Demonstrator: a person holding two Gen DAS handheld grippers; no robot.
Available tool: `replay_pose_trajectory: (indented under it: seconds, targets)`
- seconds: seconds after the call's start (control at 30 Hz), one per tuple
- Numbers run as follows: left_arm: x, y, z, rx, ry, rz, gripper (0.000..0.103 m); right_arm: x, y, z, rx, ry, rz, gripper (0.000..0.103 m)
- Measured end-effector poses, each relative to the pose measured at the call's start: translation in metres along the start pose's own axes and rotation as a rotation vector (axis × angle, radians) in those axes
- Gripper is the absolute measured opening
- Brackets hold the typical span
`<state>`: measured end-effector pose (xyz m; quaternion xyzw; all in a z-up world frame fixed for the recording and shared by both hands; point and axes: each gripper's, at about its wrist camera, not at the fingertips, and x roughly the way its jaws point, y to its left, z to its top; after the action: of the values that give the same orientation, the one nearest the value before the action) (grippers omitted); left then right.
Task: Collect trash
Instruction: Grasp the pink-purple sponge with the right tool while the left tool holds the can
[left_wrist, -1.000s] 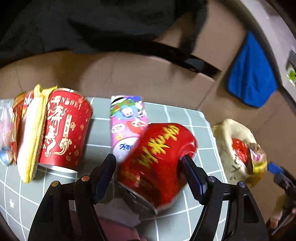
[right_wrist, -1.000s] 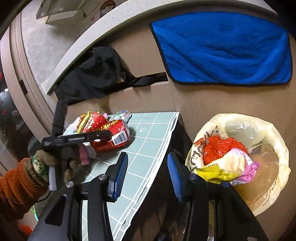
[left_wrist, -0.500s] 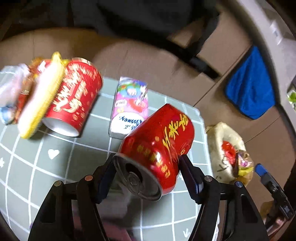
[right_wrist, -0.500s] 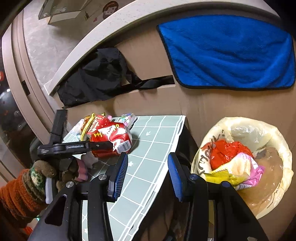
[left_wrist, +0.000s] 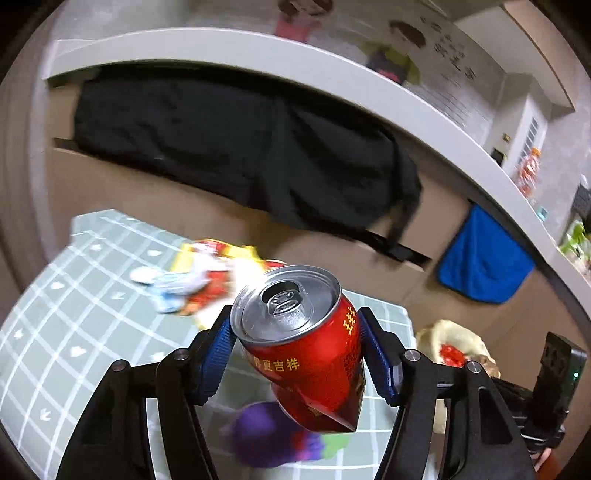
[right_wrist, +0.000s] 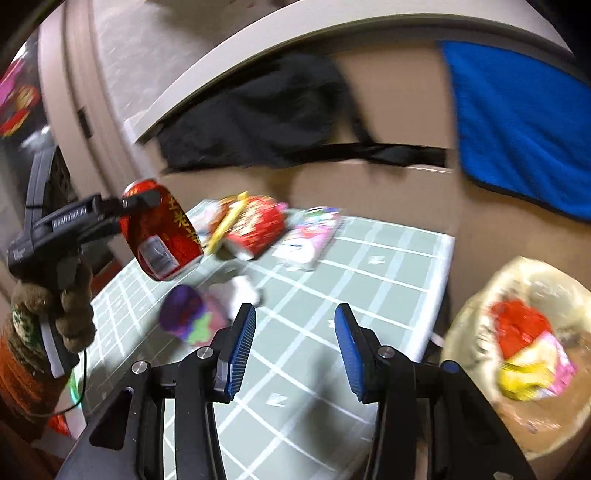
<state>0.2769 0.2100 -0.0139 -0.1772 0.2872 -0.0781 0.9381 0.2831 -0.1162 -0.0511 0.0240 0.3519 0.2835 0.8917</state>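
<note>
Here the red can (left_wrist: 306, 350) sits pinched between the left fingers (left_wrist: 216, 354); right fingers (right_wrist: 238, 345) spread.

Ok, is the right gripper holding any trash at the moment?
No, the right gripper is open and empty above the table; only the left gripper holds the red can.

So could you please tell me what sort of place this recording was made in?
Probably a home, perhaps a kitchen or dining corner. A small table under a green checked cloth sits beside a long pale counter, a blue towel hangs from it, and a lined trash bin stands on the floor.
</note>
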Motion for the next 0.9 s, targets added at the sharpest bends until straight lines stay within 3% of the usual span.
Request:
replay_pose_trajectory:
  seconds: [0.3, 0.5, 0.67, 0.77, 0.9]
  targets:
    - [-0.041, 0.073, -0.022, -0.093, -0.017, 0.096, 0.065, 0.073, 0.075, 0.001, -0.151, 0.172, 0.158, 0.042]
    - [-0.064, 0.105, -0.037, -0.128, -0.024, 0.142, 0.065, 0.113, 0.092, 0.012, -0.209, 0.199, 0.16, 0.042]
    - [-0.072, 0.109, -0.054, -0.119, -0.014, 0.162, 0.065, 0.144, 0.096, 0.019, -0.233, 0.248, 0.161, 0.042]
    - [-0.075, 0.11, -0.061, -0.126, -0.013, 0.159, 0.065, 0.137, 0.096, 0.013, -0.187, 0.261, 0.188, 0.04]
    - [-0.078, 0.115, -0.066, -0.139, -0.009, 0.157, 0.065, 0.108, 0.12, -0.002, -0.296, 0.229, 0.208, 0.038]
